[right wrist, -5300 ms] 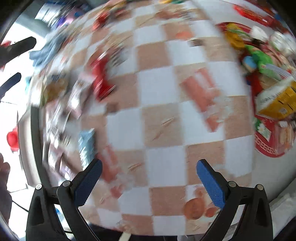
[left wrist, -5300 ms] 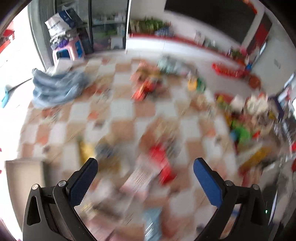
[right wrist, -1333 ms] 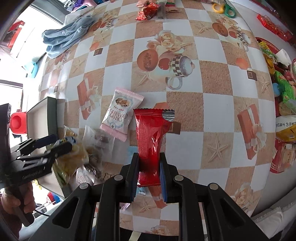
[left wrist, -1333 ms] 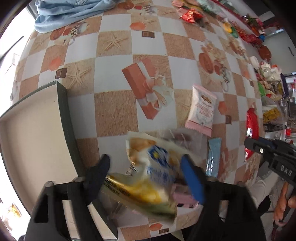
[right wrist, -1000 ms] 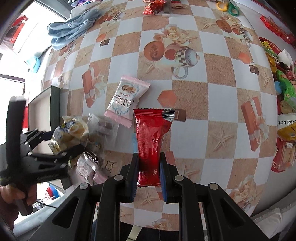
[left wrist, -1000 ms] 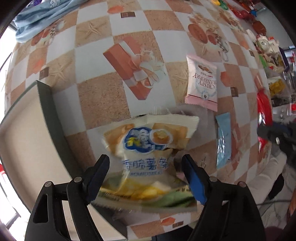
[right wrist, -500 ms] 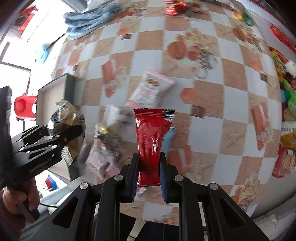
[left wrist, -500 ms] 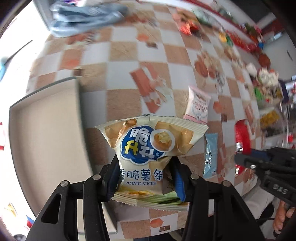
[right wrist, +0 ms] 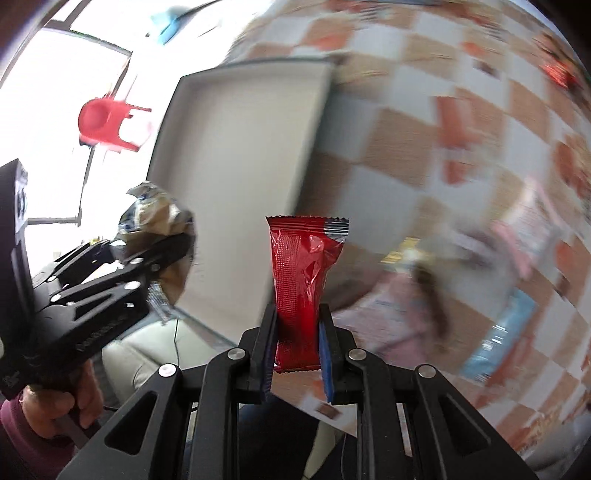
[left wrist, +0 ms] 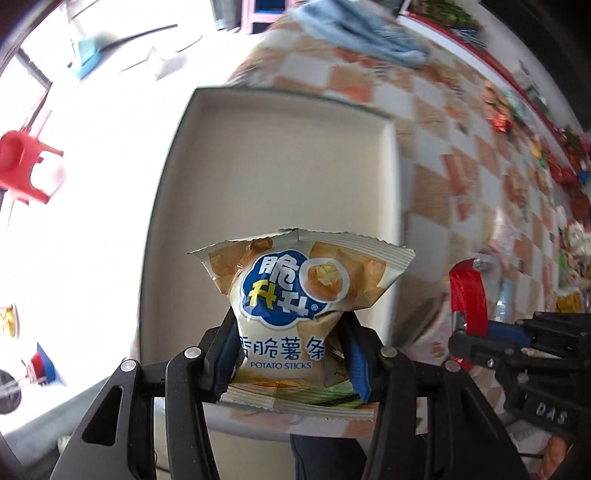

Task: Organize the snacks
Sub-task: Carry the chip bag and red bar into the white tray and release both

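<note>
My left gripper (left wrist: 291,354) is shut on a potato sticks bag (left wrist: 295,295), beige with a blue logo, held upright above the near end of a shallow beige tray (left wrist: 280,155). My right gripper (right wrist: 297,339) is shut on a red snack packet (right wrist: 301,280), held upright just right of the tray (right wrist: 236,147). In the left wrist view the right gripper (left wrist: 480,332) and the red packet (left wrist: 469,295) show at the right. In the right wrist view the left gripper (right wrist: 155,258) and its bag (right wrist: 159,214) show at the left.
The tray lies at the left end of a checkered tablecloth (left wrist: 461,155). Pink and blue packets (right wrist: 498,332) lie blurred on the cloth to the right. A blue cloth (left wrist: 362,33) lies at the far end. A red stool (right wrist: 107,125) stands on the floor beyond the table's edge.
Both grippers have swung left toward the tray, each keeping its packet. The potato sticks bag now hangs over the tray's near end, and the tray fills the middle of both views.
</note>
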Demonstrator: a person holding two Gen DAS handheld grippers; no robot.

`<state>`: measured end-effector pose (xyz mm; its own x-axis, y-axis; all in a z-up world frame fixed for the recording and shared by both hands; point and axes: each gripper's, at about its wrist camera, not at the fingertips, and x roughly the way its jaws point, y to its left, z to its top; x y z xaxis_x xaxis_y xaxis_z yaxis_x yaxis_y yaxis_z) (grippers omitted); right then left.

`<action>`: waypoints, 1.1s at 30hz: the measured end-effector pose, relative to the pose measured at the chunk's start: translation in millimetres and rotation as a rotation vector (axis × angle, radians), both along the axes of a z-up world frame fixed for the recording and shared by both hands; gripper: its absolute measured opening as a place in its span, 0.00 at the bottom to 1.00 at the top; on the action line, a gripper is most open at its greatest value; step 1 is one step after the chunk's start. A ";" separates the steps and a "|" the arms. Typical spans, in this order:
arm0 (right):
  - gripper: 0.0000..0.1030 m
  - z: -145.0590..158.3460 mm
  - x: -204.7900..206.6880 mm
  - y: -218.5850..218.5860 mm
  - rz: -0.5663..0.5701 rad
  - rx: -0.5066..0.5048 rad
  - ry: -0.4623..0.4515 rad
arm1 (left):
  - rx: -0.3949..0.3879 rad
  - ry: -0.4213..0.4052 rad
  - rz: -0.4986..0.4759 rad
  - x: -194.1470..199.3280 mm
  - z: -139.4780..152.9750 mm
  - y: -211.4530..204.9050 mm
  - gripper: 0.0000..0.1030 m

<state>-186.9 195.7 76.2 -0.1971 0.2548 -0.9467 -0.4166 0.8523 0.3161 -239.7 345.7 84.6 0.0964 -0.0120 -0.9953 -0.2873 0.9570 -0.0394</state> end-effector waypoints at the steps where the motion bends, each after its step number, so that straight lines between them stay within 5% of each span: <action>1: 0.21 -2.6 -1.6 9.5 0.011 0.005 0.010 | 0.004 0.006 0.003 -3.2 -1.9 3.0 0.53; 7: 0.21 -18.0 -3.7 53.5 0.032 0.039 0.061 | 0.043 0.055 0.011 -15.3 -17.1 10.3 0.58; 9: 0.24 -23.4 -3.4 60.4 0.036 0.035 0.078 | 0.068 0.062 0.010 -17.6 -17.9 10.4 0.74; 11: 0.48 -25.2 -3.1 57.9 0.035 -0.007 0.064 | 0.109 0.067 0.005 -20.7 -17.4 10.1 0.75; 13: 0.99 -25.8 -0.7 46.2 0.017 -0.035 0.039 | 0.113 0.077 -0.001 -23.5 -17.9 10.8 0.76; 24: 1.00 -44.6 6.2 -115.3 -0.301 -0.201 0.068 | 0.094 0.021 -0.118 -12.1 -2.7 -41.2 0.76; 33: 1.00 -72.7 -5.2 -218.9 -0.545 -0.319 0.152 | 0.058 -0.018 -0.416 26.0 11.9 -137.5 0.78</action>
